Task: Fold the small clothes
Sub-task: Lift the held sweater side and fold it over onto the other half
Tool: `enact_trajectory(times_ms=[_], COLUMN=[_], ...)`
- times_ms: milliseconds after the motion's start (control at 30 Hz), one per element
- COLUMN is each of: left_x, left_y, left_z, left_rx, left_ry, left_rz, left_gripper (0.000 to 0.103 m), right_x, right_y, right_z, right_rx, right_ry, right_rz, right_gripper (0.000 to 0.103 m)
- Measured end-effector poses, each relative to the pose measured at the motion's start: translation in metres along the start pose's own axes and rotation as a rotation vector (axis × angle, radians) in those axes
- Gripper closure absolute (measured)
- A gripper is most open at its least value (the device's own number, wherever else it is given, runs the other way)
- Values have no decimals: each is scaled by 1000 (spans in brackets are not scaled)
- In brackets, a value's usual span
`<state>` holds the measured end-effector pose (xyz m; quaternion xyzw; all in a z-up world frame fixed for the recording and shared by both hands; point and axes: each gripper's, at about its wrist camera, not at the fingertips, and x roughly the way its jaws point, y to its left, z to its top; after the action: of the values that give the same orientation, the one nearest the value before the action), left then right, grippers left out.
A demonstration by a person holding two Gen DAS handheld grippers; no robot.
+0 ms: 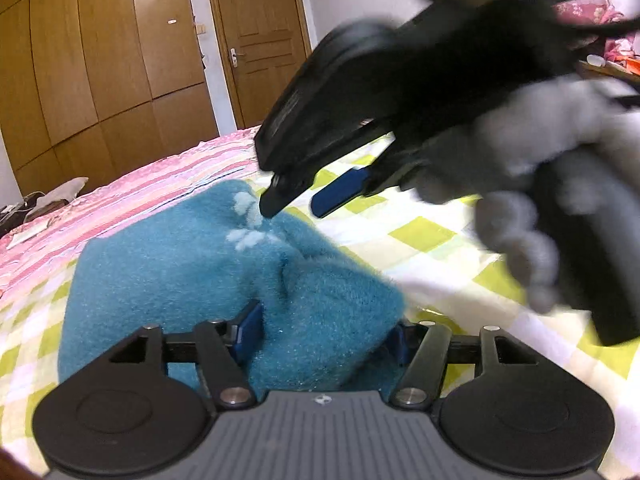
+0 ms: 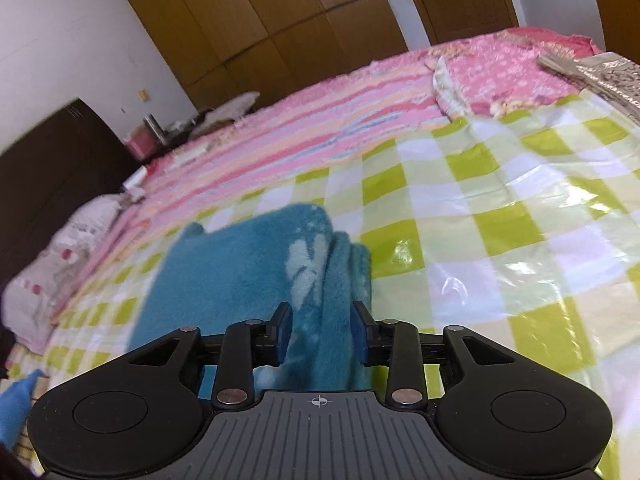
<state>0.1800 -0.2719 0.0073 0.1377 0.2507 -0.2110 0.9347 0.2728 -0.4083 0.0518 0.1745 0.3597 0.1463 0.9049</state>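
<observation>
A small fluffy teal garment (image 1: 188,264) with a pale flower print lies on the green-and-white checked sheet (image 1: 424,236). My left gripper (image 1: 326,334) has its blue pads wide apart around a bunched fold of it. The right gripper (image 1: 304,200), held by a grey-gloved hand (image 1: 516,184), hovers over the garment's far edge with its fingers apart. In the right wrist view the garment (image 2: 232,276) runs between the blue pads of my right gripper (image 2: 322,332), which stand apart on either side of a thick fold.
A pink striped bedspread (image 2: 320,128) covers the far part of the bed. Wooden wardrobes (image 1: 100,60) and a door (image 1: 256,36) stand behind. A pillow (image 2: 60,252) lies at the left; a patterned cloth (image 2: 600,72) lies at the far right.
</observation>
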Motion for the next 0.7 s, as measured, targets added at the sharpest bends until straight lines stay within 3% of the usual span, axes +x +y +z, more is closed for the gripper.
enact_trajectory(times_ms=[100,233,400,467,567,700], left_x=[-7,-21,-45,-55,-63,-63], left_y=[3,1,2,8,24,59], left_z=[1,-1,-6,-9,-11,-9], left_rx=[4,7,38,49,30,-97], left_ry=[-2,-13,-28,-33,-31,-22], left_rz=[-11,-31,-48,-50,-41,-1], left_gripper=[37,36,35,35,35,35], right_x=[-28,-44,-30,-27,-35,-46], right_y=[6,27,43,43,34,9], right_z=[-8,-23,-40,-46,-50,-59], right_rx=[-15,-104,-156,-163,-116,-1], right_ry=[3,58,143,159,136,59], right_rz=[49,70,40,12,24,14], right_gripper=[60,59,60,86,94,96])
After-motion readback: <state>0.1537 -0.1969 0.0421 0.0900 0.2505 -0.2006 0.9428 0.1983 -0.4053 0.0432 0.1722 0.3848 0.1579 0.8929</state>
